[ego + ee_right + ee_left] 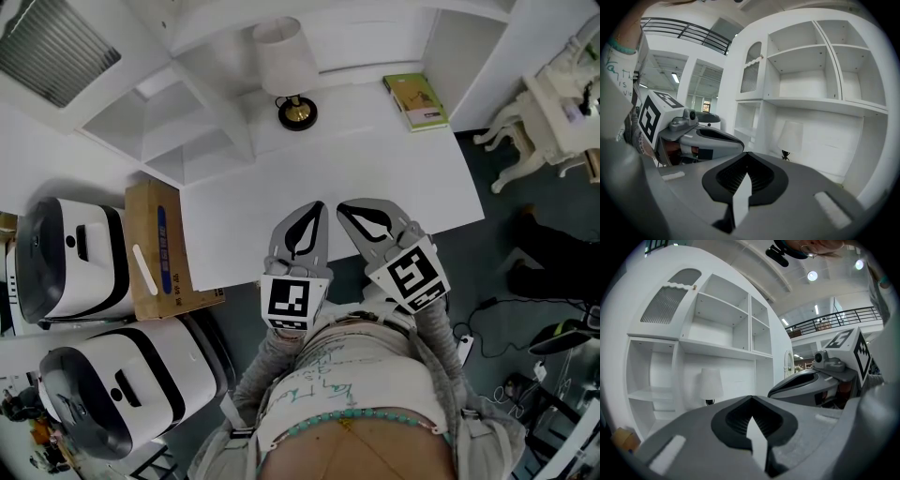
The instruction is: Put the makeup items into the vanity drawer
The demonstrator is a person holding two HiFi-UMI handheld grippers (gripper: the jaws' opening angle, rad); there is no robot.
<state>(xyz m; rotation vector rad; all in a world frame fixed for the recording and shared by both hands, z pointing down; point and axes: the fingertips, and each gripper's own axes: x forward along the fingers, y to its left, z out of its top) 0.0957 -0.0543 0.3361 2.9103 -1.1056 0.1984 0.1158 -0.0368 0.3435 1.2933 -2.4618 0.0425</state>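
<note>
Bright, even white light is filling the room. In the left gripper view, round ceiling lights [812, 275] are glaring at the far upper right, while the white shelving [717, 324] is showing only soft grey shading. In the head view the white desk top [375, 178] is washing out almost to pure white with barely any shadow, and the floor [525, 309] at right is lying much darker. Both gripper views are bending straight shelf edges into curves, darkening to black at the corners, and blurring the near left gripper [751, 399] and right gripper [747, 154] out of focus.
</note>
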